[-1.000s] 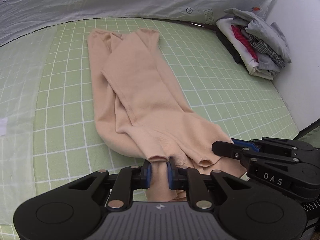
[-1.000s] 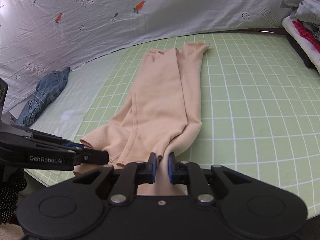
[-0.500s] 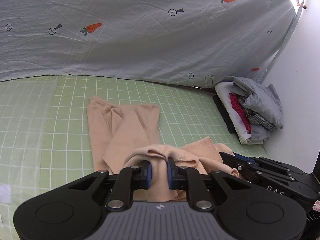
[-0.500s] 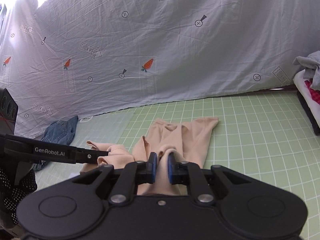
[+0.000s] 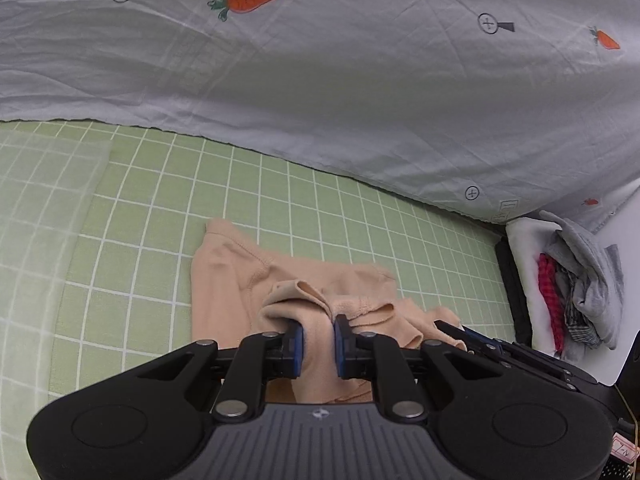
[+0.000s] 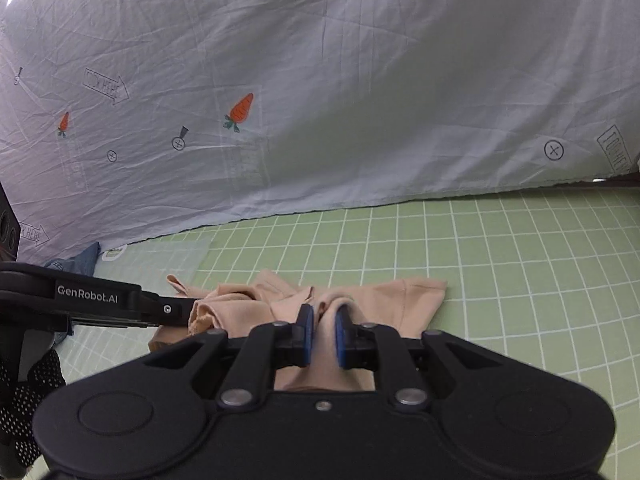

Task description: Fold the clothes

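A beige knit garment (image 5: pixel 224 280) lies on the green grid mat (image 5: pixel 140 208), doubled over on itself. My left gripper (image 5: pixel 318 334) is shut on one end of it, the cloth bunched between the blue pads. My right gripper (image 6: pixel 322 330) is shut on the other near end of the beige garment (image 6: pixel 400 304). Both held ends hang above the far end that rests flat on the mat. The right gripper's body (image 5: pixel 520 356) shows at the lower right of the left wrist view, and the left gripper's body (image 6: pixel 88 300) crosses the left of the right wrist view.
A grey sheet with carrot prints (image 5: pixel 320 80) hangs behind the mat. A pile of folded clothes (image 5: pixel 572 288) sits at the right on a white surface. Blue denim (image 6: pixel 80 260) lies at the far left. A person's dotted glove (image 6: pixel 24 400) shows bottom left.
Both grippers have carried the garment's near ends up and forward over its far end, so it is now doubled over. Both stay shut on the cloth.
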{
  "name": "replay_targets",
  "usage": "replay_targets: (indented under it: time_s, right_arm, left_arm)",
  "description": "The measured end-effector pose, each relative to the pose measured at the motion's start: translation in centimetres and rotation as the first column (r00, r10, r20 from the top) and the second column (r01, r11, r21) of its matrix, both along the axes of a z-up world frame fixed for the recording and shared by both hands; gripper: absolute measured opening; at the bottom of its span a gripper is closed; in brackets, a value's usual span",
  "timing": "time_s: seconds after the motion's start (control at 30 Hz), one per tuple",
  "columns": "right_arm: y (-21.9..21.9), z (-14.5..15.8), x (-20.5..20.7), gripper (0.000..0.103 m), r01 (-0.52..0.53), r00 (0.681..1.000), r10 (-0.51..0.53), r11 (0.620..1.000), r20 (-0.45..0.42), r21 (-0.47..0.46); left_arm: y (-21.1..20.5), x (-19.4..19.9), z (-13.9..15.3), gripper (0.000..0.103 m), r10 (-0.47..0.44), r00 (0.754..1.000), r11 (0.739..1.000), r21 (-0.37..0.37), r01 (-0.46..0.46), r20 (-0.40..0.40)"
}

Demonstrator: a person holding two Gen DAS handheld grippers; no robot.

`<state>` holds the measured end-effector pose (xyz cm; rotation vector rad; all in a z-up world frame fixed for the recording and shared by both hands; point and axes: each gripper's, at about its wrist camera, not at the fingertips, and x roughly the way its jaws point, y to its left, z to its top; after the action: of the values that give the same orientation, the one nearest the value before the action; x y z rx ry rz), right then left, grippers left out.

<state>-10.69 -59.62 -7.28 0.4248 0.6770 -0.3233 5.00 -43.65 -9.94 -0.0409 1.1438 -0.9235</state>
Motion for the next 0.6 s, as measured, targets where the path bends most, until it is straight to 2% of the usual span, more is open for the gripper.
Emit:
replay_targets:
  time_s: [0.13, 0.27, 0.37, 0.4, 0.43, 0.5, 0.57, 0.6]
  right_arm:
    - [-1.2, -3.7, 1.6, 0.012, 0.024, 0.998, -0.022, 0.999, -0.062, 0.041]
    - [-2.3, -7.3, 3.1, 0.013, 0.051, 0.992, -0.041, 0.996, -0.123, 0.079]
    - [-2.9, -7.1, 3.2, 0.014, 0.071, 0.991, -0.060, 0.993, -0.123, 0.093]
    - [-3.0, -6.7, 3.2, 0.017, 0.085, 0.989, -0.074, 0.993, -0.124, 0.085]
    - [-3.1, -6.4, 3.1, 0.028, 0.098, 0.988, -0.088, 0.992, -0.125, 0.076]
    - [-3.2, -5.4, 2.8, 0.042, 0.121, 0.987, -0.114, 0.991, -0.113, 0.057]
    - [-3.1, -3.9, 1.9, 0.042, 0.139, 0.988, -0.136, 0.990, -0.073, 0.037]
    - [-3.0, -3.2, 1.3, 0.043, 0.149, 0.988, -0.147, 0.988, -0.050, 0.036]
  left_arm:
    - [-1.6, 1.2, -4.4, 0.017, 0.012, 0.999, 0.997, 0.082, -0.008, -0.042]
    - [-1.5, 1.4, -5.7, 0.018, 0.017, 0.999, 0.997, 0.077, -0.013, -0.044]
    - [-1.2, 1.0, -4.6, 0.020, 0.005, 1.000, 0.997, 0.073, -0.004, -0.015]
    - [-1.1, 0.9, -4.3, 0.020, 0.002, 1.000, 0.997, 0.072, -0.001, -0.006]
    - [-1.0, 0.7, -3.9, 0.020, -0.002, 1.000, 0.997, 0.071, 0.002, 0.004]
    - [-0.8, 0.5, -3.2, 0.023, -0.010, 1.000, 0.998, 0.068, 0.008, 0.023]
    - [-0.1, -0.2, -1.6, 0.033, 0.005, 0.998, 0.999, 0.045, -0.007, 0.064]
    - [0.3, -0.5, -0.8, 0.045, 0.019, 0.996, 0.999, 0.039, -0.023, 0.089]
